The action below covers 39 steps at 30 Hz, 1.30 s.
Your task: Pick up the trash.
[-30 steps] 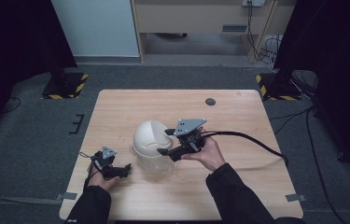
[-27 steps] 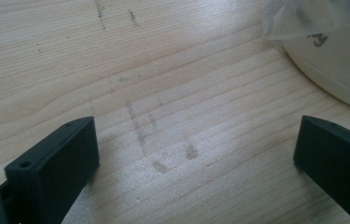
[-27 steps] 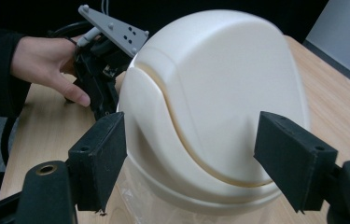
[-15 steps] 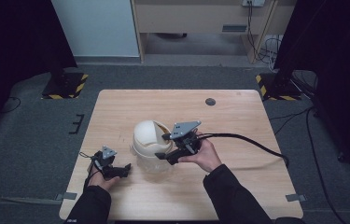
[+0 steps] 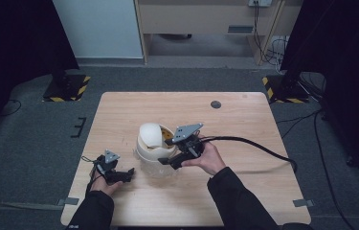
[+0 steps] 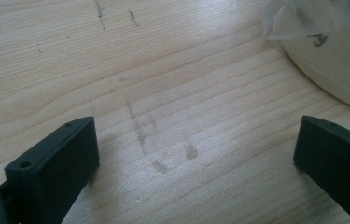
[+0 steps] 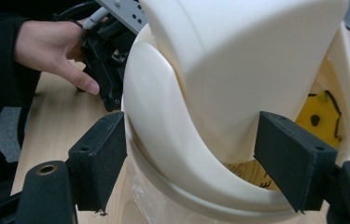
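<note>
A white domed container [image 5: 144, 152] stands in the middle of the wooden table [image 5: 244, 120], with its curved lid [image 5: 149, 135] swung up. Something yellow [image 5: 168, 137] shows inside. From the right, my right gripper [image 5: 163, 163] reaches the container's near rim. In the right gripper view its jaws [image 7: 191, 154] stand wide on either side of the lid's [image 7: 256, 60] lower edge, and I see no pad pressing on it. The yellow piece [image 7: 324, 112] lies behind. My left gripper [image 5: 125, 173] rests open to the container's left, and its jaws [image 6: 196, 149] frame bare wood.
Clear plastic film [image 6: 294, 18] drapes over the container's wall [image 6: 336, 70]. A thick black cable [image 5: 256, 143] trails right from the right gripper. A small dark disc [image 5: 216, 104] lies near the table's far edge. The other hand [image 7: 46, 46] holds the left gripper [image 7: 107, 60] beyond the container.
The container's lid has swung further up, and the yellow inside now shows. My right gripper has shifted slightly left and down along the rim. The left gripper has stayed put.
</note>
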Tool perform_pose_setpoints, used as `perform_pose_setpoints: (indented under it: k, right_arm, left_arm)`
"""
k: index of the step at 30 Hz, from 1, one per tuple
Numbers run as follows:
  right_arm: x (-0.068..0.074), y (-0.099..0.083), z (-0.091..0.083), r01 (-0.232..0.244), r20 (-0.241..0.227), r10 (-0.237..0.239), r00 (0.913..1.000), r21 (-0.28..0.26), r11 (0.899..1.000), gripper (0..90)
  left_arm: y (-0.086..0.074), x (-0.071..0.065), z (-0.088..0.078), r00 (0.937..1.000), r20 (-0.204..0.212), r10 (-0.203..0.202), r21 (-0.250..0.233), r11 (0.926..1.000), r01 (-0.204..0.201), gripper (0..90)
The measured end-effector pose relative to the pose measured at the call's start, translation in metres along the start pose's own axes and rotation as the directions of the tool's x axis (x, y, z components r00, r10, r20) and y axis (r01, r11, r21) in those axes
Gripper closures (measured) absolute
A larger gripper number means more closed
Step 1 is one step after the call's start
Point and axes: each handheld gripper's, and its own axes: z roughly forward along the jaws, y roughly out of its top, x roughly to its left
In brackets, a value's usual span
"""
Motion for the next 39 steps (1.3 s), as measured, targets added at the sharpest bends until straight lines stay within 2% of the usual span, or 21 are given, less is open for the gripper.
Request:
perform_pose_setpoints:
  k: [10,16,21,22,23,24,26,29,31,34,36,37,38,39]
  right_arm:
    - [-0.001,-0.001,0.005,-0.016,-0.009,0.016,0.9998,-0.003,1.0,25.2]
    - [0.0,0.002,-0.003,0.005,0.004,-0.005,1.0,-0.011,1.0,25.8]
    - [0.002,0.01,-0.03,0.027,0.032,-0.025,0.9992,-0.038,0.999,24.9]
    - [0.002,0.01,-0.03,0.027,0.032,-0.025,0.9992,-0.038,0.999,24.9]
    - [0.004,0.012,-0.041,0.027,0.04,-0.025,0.9989,-0.05,0.998,25.1]
    - [0.004,0.012,-0.041,0.027,0.04,-0.025,0.9989,-0.05,0.998,25.1]
    - [0.003,0.01,-0.057,0.013,0.061,-0.008,0.9981,-0.072,0.997,25.2]
    - [0.001,0.006,-0.068,0.002,0.091,0.005,0.9958,-0.078,0.997,24.6]
    - [-0.002,-0.005,-0.083,-0.021,0.131,0.034,0.9908,-0.097,0.995,24.0]
    - [-0.004,-0.013,-0.092,-0.037,0.159,0.054,0.9859,-0.111,0.993,24.0]
    - [-0.006,-0.026,-0.105,-0.061,0.196,0.085,0.9769,-0.126,0.99,23.3]
    - [-0.006,-0.026,-0.105,-0.061,0.196,0.085,0.9769,-0.126,0.99,23.3]
    - [-0.006,-0.035,-0.113,-0.079,0.219,0.11,0.9695,-0.146,0.986,23.3]
    - [-0.007,-0.039,-0.117,-0.083,0.229,0.116,0.9666,-0.149,0.985,23.4]
  left_arm:
    - [0.0,0.0,0.0,1.0,0.0,0.0,0.0,1.0,0.0,0.0]
    - [0.0,0.0,0.0,1.0,0.0,0.0,0.0,1.0,0.0,0.0]
    - [0.0,0.0,0.0,1.0,0.0,0.0,0.0,1.0,0.0,0.0]
    - [0.0,0.0,0.0,1.0,0.0,0.0,0.0,1.0,0.0,0.0]
    - [0.0,0.0,0.0,1.0,0.0,0.0,0.0,1.0,0.0,0.0]
    - [0.0,0.0,0.0,1.0,0.0,0.0,0.0,1.0,0.0,0.0]
    - [0.0,0.0,0.0,1.0,0.0,0.0,0.0,1.0,0.0,0.0]
    - [0.0,0.0,0.0,1.0,0.0,0.0,0.0,1.0,0.0,0.0]
    - [0.0,0.0,0.0,1.0,0.0,0.0,0.0,1.0,0.0,0.0]
    - [0.0,0.0,0.0,1.0,0.0,0.0,0.0,1.0,0.0,0.0]
    - [0.0,0.0,0.0,1.0,0.0,0.0,0.0,1.0,0.0,0.0]
    - [0.0,0.0,0.0,1.0,0.0,0.0,0.0,1.0,0.0,0.0]
    - [0.0,0.0,0.0,1.0,0.0,0.0,0.0,1.0,0.0,0.0]
    - [0.0,0.0,0.0,1.0,0.0,0.0,0.0,1.0,0.0,0.0]
